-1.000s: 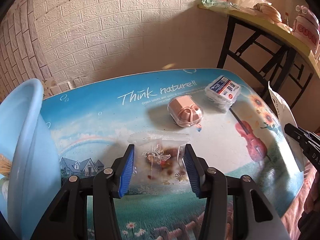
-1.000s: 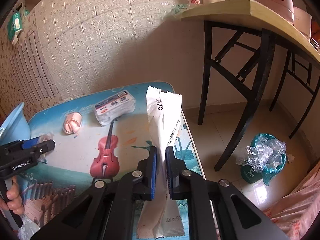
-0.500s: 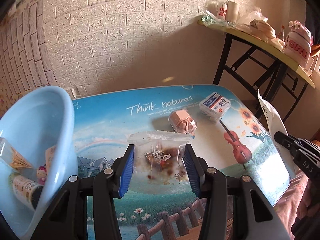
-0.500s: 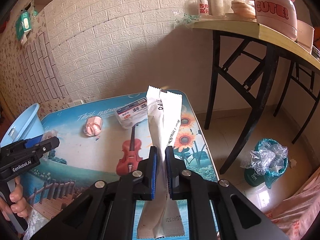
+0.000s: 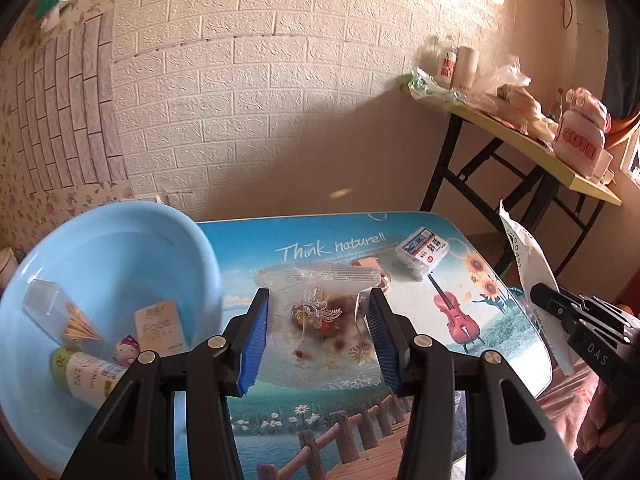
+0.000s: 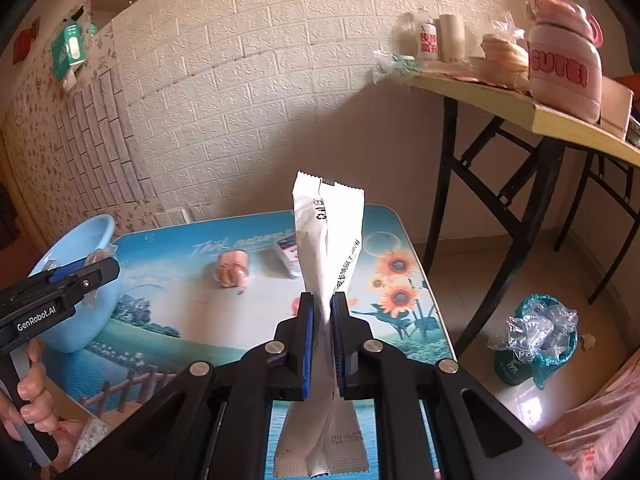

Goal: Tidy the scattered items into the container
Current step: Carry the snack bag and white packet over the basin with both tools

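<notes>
A pink case (image 5: 382, 276) and boxed pack (image 5: 422, 249) lie on the picture-printed surface (image 5: 496, 320) beside a blue basin (image 5: 120, 248); left claw (image 5: 318, 334) grips a clear snack pouch (image 5: 320, 320); right claw (image 6: 321, 344) pinches a white sachet (image 6: 328, 240).

Light-blue basin (image 5: 120, 248); table (image 5: 500, 320) w/ printed sky, sunflowers & red violin. Clear snack packet (image 5: 320, 320) w/ white swirl print. White sachet (image 6: 328, 240), black lettering. Tongs: black w/ blue pads (image 5: 252, 344).
</notes>
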The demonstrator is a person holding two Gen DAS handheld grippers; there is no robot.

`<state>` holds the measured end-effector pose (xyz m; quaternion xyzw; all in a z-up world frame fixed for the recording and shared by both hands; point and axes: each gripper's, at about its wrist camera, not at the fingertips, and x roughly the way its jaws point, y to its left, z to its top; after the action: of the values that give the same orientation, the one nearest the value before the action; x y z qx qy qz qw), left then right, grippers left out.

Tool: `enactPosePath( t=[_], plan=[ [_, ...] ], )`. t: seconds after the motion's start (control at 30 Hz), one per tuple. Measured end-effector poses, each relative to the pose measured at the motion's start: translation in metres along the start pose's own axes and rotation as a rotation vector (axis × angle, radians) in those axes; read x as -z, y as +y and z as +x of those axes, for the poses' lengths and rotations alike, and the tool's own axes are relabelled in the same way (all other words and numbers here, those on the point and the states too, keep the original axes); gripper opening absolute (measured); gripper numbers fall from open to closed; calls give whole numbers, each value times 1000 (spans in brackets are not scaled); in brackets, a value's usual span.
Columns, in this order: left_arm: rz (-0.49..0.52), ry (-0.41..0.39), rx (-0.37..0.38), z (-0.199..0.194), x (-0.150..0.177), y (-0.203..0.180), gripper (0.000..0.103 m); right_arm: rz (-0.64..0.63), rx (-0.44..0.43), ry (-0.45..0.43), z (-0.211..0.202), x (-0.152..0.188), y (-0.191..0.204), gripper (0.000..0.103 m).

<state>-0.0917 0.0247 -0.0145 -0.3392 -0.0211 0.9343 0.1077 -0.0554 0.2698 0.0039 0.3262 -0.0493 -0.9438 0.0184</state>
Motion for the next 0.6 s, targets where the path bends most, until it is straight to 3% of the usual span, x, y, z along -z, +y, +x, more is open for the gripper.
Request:
enactPosePath(
  t=[0.6],
  plan=[
    [-126, -134, -70, -78, -1, 70, 46, -121, -159, -48, -34, -10, 109, 9]
  ],
)
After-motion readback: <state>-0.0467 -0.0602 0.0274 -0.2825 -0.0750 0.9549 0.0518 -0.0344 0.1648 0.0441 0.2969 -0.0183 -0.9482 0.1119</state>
